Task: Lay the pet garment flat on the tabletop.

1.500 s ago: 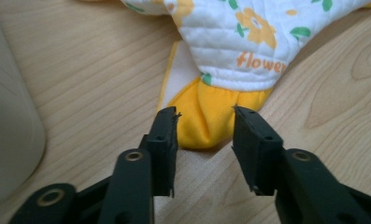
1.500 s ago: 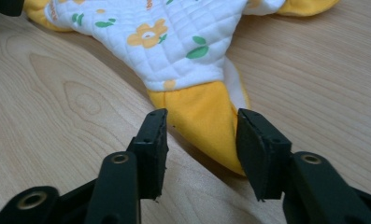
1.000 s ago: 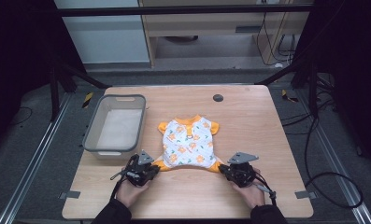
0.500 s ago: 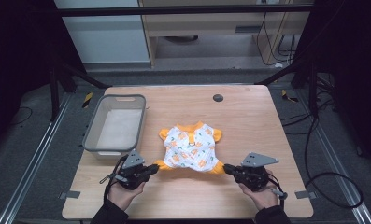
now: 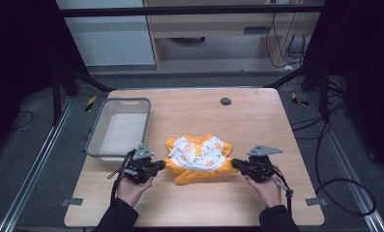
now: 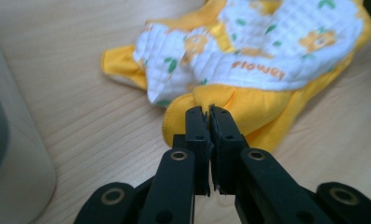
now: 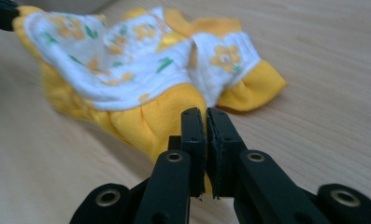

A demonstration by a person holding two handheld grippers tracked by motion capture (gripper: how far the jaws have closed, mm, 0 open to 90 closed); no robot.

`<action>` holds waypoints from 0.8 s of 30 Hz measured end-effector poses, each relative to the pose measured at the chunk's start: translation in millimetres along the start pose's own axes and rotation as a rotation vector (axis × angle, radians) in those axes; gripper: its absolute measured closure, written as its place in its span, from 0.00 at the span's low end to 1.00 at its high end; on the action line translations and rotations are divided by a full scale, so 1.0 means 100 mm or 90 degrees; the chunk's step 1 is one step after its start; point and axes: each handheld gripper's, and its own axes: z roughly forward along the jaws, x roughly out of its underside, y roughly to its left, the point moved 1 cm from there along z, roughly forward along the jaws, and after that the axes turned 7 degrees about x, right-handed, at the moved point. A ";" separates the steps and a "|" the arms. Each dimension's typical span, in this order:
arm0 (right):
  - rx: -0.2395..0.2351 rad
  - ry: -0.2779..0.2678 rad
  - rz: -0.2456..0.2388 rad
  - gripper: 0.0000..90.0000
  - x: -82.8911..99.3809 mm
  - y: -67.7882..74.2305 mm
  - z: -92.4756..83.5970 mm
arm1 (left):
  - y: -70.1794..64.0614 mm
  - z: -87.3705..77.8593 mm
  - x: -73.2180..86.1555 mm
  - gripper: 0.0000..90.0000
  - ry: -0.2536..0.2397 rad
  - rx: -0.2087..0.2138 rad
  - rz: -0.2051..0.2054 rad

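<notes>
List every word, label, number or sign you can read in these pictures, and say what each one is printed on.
"flower": orange letters on the white printed panel of the small yellow garment, read in the left gripper view; the first letter is partly creased.
The rest of the garment's print is flowers and leaves, not words.
Nothing readable on the grey plastic bin, the wooden table or the grippers.

Grey plastic bin point(image 5: 118, 130) at 10 o'clock on wooden table point(image 5: 257, 116); black round cap point(image 5: 225, 101) at 12 o'clock
</notes>
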 end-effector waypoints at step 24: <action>0.022 -0.045 -0.067 0.56 0.20 0.04 -0.16 | -0.07 -0.14 0.38 0.47 -0.010 -0.043 0.048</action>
